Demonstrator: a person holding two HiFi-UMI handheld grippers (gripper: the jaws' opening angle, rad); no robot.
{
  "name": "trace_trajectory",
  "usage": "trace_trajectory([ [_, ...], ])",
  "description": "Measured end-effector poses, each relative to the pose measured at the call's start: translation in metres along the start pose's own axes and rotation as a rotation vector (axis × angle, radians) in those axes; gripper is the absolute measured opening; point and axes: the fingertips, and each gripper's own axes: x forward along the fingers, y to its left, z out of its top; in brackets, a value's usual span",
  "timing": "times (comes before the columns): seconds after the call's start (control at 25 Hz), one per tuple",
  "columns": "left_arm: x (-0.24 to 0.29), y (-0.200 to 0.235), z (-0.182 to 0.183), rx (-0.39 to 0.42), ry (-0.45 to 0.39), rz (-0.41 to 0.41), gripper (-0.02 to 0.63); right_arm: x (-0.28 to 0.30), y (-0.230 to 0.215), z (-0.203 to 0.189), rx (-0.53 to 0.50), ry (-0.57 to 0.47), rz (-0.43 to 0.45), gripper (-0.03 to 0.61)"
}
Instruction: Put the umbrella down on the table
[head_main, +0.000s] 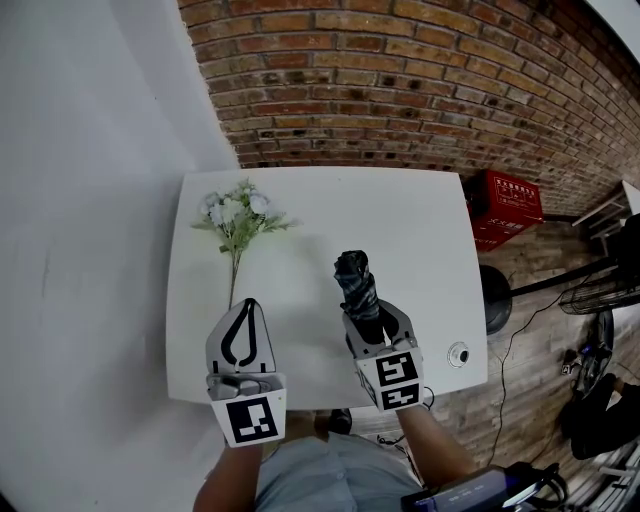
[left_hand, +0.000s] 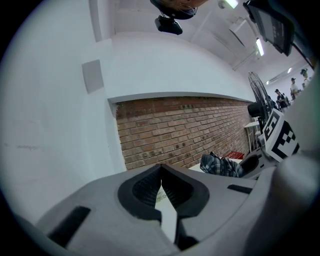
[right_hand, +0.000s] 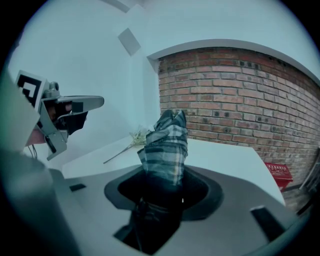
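Note:
A folded plaid umbrella (head_main: 356, 283) sticks up and forward out of my right gripper (head_main: 375, 318), which is shut on its lower end above the white table (head_main: 410, 215), near the front. In the right gripper view the umbrella (right_hand: 167, 145) rises from between the jaws; its handle end is hidden in them. The left gripper view catches the umbrella (left_hand: 220, 165) at the right. My left gripper (head_main: 243, 305) hovers over the table's front left, shut, its tips touching and holding nothing.
A sprig of white flowers (head_main: 236, 215) lies on the table's left side. A small round object (head_main: 458, 354) sits near the front right corner. Beside the table's right edge stand a red crate (head_main: 505, 205) and a black stool (head_main: 495, 297). A brick wall runs behind.

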Motion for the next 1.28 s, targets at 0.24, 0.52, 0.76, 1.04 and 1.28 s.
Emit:
trace_trajectory([
  [0.24,0.005,0.0,-0.003,-0.011,0.002,0.0,0.009,0.006,-0.001,-0.002,0.009,0.009,0.003,0.195],
  [0.52,0.01,0.0,-0.007,-0.007,0.013,-0.004,0.009,0.013,-0.002,-0.005,0.016,0.023,0.008,0.195],
  [0.76,0.016,-0.003,-0.009,-0.003,0.022,-0.01,0.009,0.017,-0.007,-0.013,0.018,0.043,0.01,0.195],
  [1.04,0.018,-0.004,-0.008,0.002,0.024,-0.012,0.009,0.021,-0.009,-0.026,0.017,0.08,0.017,0.195],
  [1.28,0.021,-0.003,-0.01,-0.002,0.033,-0.013,0.009,0.026,-0.009,-0.033,0.019,0.108,0.02,0.196],
])
